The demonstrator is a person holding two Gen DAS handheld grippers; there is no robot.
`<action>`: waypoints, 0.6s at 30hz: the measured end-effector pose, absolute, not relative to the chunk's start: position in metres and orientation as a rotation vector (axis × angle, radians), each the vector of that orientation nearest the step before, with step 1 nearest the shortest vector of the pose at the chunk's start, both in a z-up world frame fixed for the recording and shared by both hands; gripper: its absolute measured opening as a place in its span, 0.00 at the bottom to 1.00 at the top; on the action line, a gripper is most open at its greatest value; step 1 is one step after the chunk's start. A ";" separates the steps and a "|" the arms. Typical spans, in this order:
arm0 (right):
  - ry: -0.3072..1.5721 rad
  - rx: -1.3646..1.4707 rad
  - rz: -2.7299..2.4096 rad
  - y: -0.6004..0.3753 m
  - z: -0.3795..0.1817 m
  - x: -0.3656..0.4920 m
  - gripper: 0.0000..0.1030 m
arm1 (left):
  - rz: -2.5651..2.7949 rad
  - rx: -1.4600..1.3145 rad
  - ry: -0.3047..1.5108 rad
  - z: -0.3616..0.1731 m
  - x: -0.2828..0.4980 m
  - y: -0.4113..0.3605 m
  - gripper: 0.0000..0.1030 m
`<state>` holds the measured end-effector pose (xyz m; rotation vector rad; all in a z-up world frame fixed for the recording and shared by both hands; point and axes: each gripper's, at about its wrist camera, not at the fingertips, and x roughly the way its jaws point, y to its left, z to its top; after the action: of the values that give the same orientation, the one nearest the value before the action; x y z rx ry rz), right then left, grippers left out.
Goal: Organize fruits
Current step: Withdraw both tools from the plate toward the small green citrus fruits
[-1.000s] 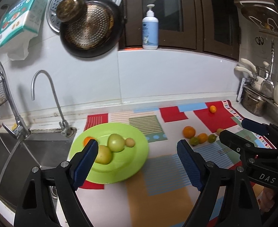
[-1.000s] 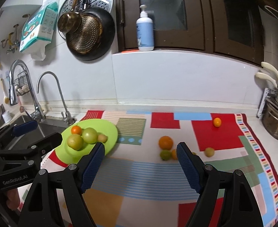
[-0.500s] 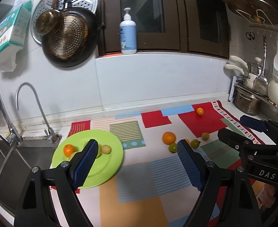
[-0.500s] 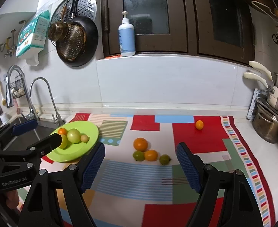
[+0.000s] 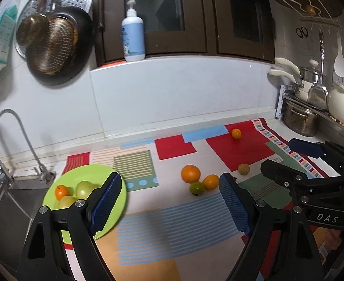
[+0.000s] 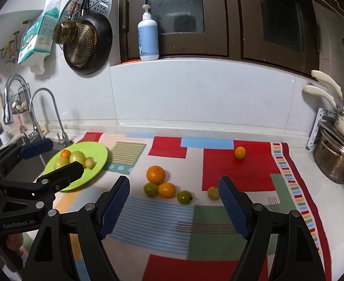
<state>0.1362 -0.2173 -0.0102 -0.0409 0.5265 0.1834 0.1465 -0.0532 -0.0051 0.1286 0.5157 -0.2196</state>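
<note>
Two handheld grippers hover over a kitchen tabletop covered by a patchwork mat (image 6: 195, 222). The left gripper (image 5: 169, 201) and the right gripper (image 6: 174, 201) both have their jaws spread apart with nothing between the pads. A lime-green plate (image 6: 99, 161) beside the sink holds a small orange and three pale green fruits. Mid-mat, a large orange (image 6: 156, 174) touches a green citrus (image 6: 150, 189) and a smaller orange (image 6: 167, 190); a lone orange (image 6: 239, 152) sits well apart on a red patch.

hand-held gripper (image 5: 169, 192) | black frame | blue ribbed pads | silver screws
</note>
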 end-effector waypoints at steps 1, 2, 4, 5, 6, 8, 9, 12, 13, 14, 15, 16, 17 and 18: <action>0.529 -0.041 0.183 -0.219 -0.012 0.139 0.76 | -0.224 0.133 0.522 -0.007 0.150 -0.055 0.83; 0.535 -0.039 0.182 -0.222 -0.014 0.142 0.76 | -0.232 0.137 0.528 -0.010 0.154 -0.058 0.83; 0.543 -0.037 0.181 -0.225 -0.018 0.147 0.76 | -0.242 0.147 0.537 -0.015 0.161 -0.063 0.83; 0.550 -0.036 0.181 -0.227 -0.020 0.151 0.76 | -0.247 0.152 0.542 -0.017 0.164 -0.065 0.83; 0.558 -0.036 0.182 -0.229 -0.024 0.154 0.76 | -0.252 0.158 0.549 -0.020 0.167 -0.066 0.83; 0.578 -0.038 0.187 -0.231 -0.030 0.161 0.76 | -0.264 0.168 0.561 -0.026 0.175 -0.069 0.83; 0.587 -0.040 0.188 -0.232 -0.033 0.165 0.76 | -0.269 0.174 0.568 -0.030 0.178 -0.071 0.83; 0.612 -0.048 0.194 -0.232 -0.042 0.173 0.76 | -0.288 0.194 0.582 -0.039 0.186 -0.073 0.82; 0.621 -0.053 0.195 -0.232 -0.046 0.177 0.76 | -0.291 0.201 0.586 -0.042 0.189 -0.074 0.82; 0.628 -0.058 0.196 -0.232 -0.048 0.179 0.76 | -0.295 0.206 0.590 -0.044 0.191 -0.074 0.82; 0.636 -0.063 0.198 -0.231 -0.051 0.182 0.76 | -0.304 0.212 0.596 -0.048 0.195 -0.075 0.81; 0.643 -0.067 0.199 -0.231 -0.054 0.185 0.76 | -0.309 0.215 0.601 -0.051 0.196 -0.075 0.80; 0.651 -0.070 0.201 -0.231 -0.057 0.188 0.76 | -0.314 0.219 0.606 -0.054 0.199 -0.076 0.79; 0.660 -0.072 0.204 -0.231 -0.060 0.191 0.76 | -0.320 0.222 0.612 -0.057 0.201 -0.077 0.78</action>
<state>0.1910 -0.2308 -0.0600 -0.0723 0.6603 0.2041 0.2014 -0.0772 -0.0569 0.2222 0.6122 -0.3200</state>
